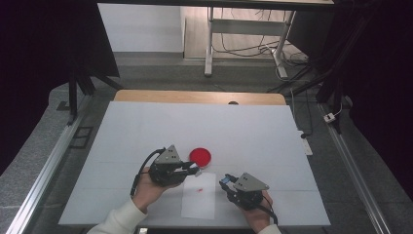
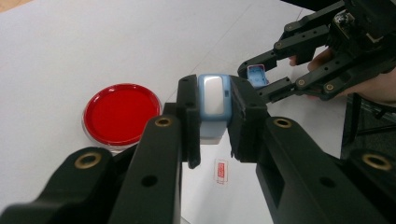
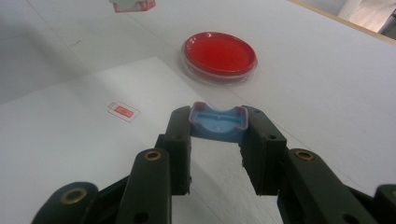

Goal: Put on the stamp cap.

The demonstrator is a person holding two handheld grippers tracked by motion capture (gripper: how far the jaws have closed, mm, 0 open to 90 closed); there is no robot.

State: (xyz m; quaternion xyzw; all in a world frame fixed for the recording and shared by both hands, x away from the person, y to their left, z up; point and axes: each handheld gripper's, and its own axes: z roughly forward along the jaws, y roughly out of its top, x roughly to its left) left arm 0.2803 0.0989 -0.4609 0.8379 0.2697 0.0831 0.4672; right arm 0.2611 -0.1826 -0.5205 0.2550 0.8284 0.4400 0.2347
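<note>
I had the left tool (image 2: 212, 121) clenched on the blue stamp body (image 2: 214, 105), holding it upright over the counter (image 1: 253, 131), with the red ink dish (image 2: 121, 113) lying at about nine o'clock of it in the left gripper view. The right tool (image 3: 217, 128) was clamped on the small blue cap (image 3: 218, 122), its hollow side facing the camera and a pinkish rim showing along its edges. From the high view both tools sat near the counter's front edge, the left tool (image 1: 191, 169) just beside the dish (image 1: 200, 156) and the right tool (image 1: 225, 181) at roughly four o'clock of it, with the white sheet (image 1: 199, 197) between them. A small red mark (image 3: 123, 111) sat printed on that sheet (a stamp impression, I judged).

I read this as the stage with stamp and cap held apart, one in each tool, either for inking and pressing or for capping. The next move called for a steady left hand, and if capping, bringing the cap's hollow square onto the stamp's end without tilting.
</note>
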